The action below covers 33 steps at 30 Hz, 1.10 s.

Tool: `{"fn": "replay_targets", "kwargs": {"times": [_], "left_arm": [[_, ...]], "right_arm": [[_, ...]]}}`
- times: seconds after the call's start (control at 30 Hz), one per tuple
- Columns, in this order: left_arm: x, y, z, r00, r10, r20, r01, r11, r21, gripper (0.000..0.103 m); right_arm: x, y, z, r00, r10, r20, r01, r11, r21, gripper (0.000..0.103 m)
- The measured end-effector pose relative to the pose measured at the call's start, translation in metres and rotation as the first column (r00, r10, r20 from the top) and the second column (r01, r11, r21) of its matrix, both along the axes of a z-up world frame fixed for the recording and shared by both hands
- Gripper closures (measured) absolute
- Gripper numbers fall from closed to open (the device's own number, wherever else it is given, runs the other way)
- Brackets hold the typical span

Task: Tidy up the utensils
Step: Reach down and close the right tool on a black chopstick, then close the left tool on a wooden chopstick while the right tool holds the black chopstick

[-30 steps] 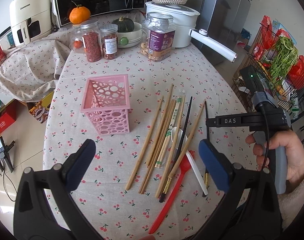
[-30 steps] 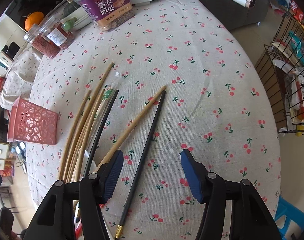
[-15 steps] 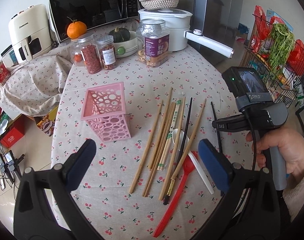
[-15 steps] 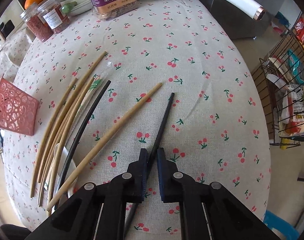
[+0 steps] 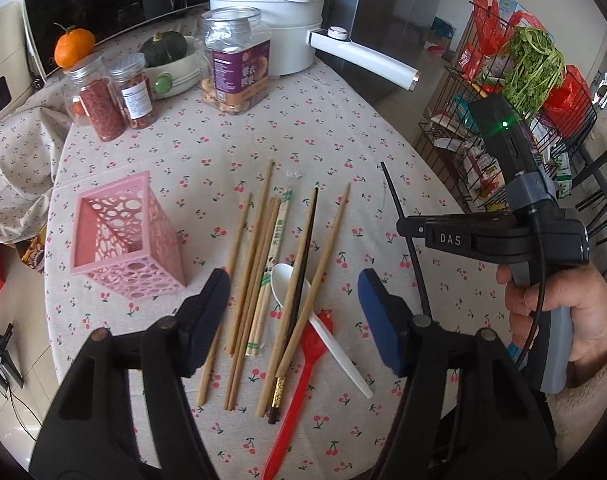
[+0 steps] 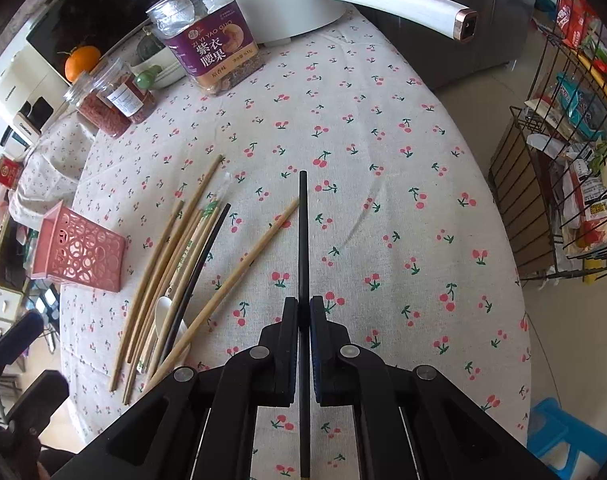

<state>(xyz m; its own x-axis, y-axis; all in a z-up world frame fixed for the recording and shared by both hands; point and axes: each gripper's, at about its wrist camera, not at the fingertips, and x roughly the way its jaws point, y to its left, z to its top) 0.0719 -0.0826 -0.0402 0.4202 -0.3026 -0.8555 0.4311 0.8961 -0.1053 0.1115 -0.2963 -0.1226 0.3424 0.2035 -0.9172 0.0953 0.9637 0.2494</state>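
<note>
Tablecloth [image 6: 383, 152] cherry-printed, microwave [image 5: 103, 0] behind

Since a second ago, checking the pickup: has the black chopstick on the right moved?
Yes. The black chopstick, clamped in the right tongs, has lifted off the cloth and swung away from the bamboo chopstick.

White letters "DAS" on the side of the black right gripper [image 5: 411, 227], seen from the left wrist. Purple label of the clear nut jar [image 6: 211, 46] reads "ZI YI YAO GUO", big characters "紫衣腰果" and "600g" in small print. Cream appliance [image 6: 17, 104] at the far left edge carries a small brand word, too blurred to spell out; smaller jar labels unreadable.
</note>
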Motion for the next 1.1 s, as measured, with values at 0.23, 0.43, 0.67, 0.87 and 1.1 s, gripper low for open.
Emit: {"fn": "replay_targets", "kwargs": {"times": [0.23, 0.43, 0.67, 0.87, 1.1], "left_arm": [[0.044, -0.053, -0.044, 0.979, -0.132, -0.154, 0.135, 0.991, 0.009, 0.070], [0.068, -0.090, -0.078, 0.954, -0.167, -0.249, 0.189, 0.980, 0.066, 0.072], [0.080, -0.112, -0.100, 0.943, -0.146, -0.301, 0.198, 0.968, 0.152, 0.082], [0.080, -0.110, -0.099, 0.956, -0.128, -0.265, 0.177, 0.969, 0.170, 0.094], [0.061, -0.078, -0.054, 0.982, -0.122, -0.145, 0.136, 0.986, 0.095, 0.095]], "right_arm": [[-0.004, -0.020, 0.001, 1.000, -0.014, 0.009, 0.014, 0.999, 0.035, 0.098], [-0.003, -0.039, -0.006, 0.999, -0.037, -0.013, 0.038, 0.998, 0.048, 0.097], [-0.003, -0.043, -0.005, 0.999, -0.035, -0.004, 0.036, 0.998, 0.059, 0.097], [-0.004, -0.039, 0.003, 0.999, -0.033, 0.029, 0.031, 0.997, 0.071, 0.097], [-0.013, -0.030, 0.020, 0.996, -0.023, 0.088, 0.017, 0.997, 0.075, 0.097]]}}
